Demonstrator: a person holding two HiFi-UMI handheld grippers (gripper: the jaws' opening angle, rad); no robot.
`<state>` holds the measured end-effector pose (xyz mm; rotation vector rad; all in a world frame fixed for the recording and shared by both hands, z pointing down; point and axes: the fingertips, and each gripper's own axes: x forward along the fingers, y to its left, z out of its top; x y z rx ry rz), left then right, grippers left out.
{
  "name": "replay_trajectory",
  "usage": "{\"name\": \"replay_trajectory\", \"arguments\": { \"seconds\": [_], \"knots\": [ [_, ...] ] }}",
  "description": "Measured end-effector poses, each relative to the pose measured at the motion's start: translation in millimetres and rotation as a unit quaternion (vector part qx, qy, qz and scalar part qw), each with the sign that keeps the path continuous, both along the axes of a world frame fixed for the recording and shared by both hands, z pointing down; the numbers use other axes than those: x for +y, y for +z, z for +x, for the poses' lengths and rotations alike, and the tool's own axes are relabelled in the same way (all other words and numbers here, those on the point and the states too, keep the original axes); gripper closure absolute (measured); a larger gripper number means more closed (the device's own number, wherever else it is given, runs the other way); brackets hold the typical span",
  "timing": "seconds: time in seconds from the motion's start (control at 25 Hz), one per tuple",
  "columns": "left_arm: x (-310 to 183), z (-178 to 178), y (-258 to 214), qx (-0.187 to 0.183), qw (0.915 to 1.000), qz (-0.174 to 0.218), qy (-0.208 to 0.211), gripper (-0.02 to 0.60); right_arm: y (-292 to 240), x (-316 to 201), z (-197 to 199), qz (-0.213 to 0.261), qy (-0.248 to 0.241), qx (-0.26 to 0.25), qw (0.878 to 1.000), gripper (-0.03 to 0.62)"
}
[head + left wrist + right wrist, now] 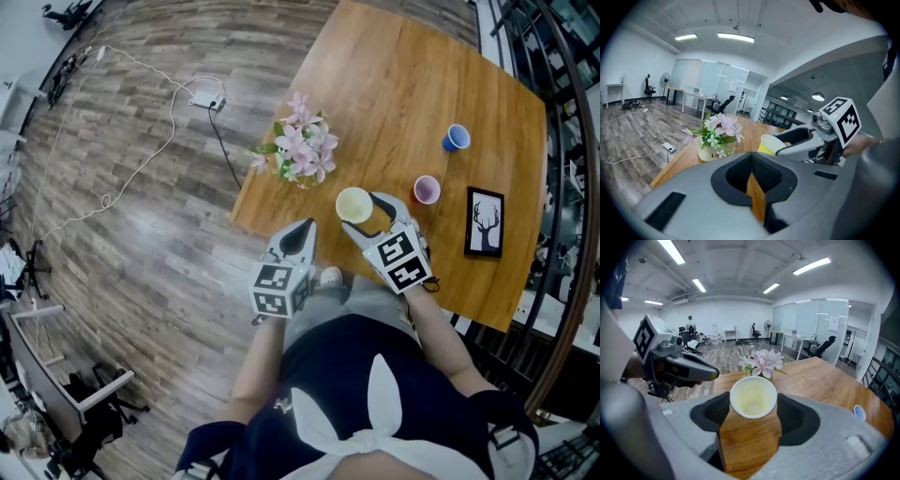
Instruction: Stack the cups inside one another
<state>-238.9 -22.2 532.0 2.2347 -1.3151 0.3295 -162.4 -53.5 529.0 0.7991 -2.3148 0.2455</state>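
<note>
Well, on the wooden table (403, 84) I saw the flower pot (302, 150) by its left edge. My right gripper (364, 214) had its jaws wide, pressed on the yellow cup (353, 203) at the table's near edge. My left gripper (300, 228) was closed, with nothing in it. The pink cup (427, 189) and the blue cup (457, 138) stood apart.

yellow cup (354, 204), pink cup (427, 189), blue cup (457, 138), pink flowers (302, 145), wood-grain table (403, 75)

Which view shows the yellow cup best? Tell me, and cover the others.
Right gripper view: the yellow cup sits centred between the jaws, rim and inside fully visible. The head view shows the cup small, from above. The left gripper view shows only part, behind a jaw.
</note>
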Motion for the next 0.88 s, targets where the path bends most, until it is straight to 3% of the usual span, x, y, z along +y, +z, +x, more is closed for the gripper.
{"name": "replay_trajectory", "arguments": {
  "seconds": [0.36, 0.88],
  "knots": [
    [2, 3, -24, 0.008, 0.9996, 0.025, -0.005, 0.565, -53, 0, 3, 0.041, -0.016, -0.015, 0.999, 0.283],
    [4, 24, -37, 0.0, 0.9994, 0.028, -0.02, 0.565, -69, 0, 14, 0.04, -0.035, -0.034, 0.998, 0.283]
  ]
}}
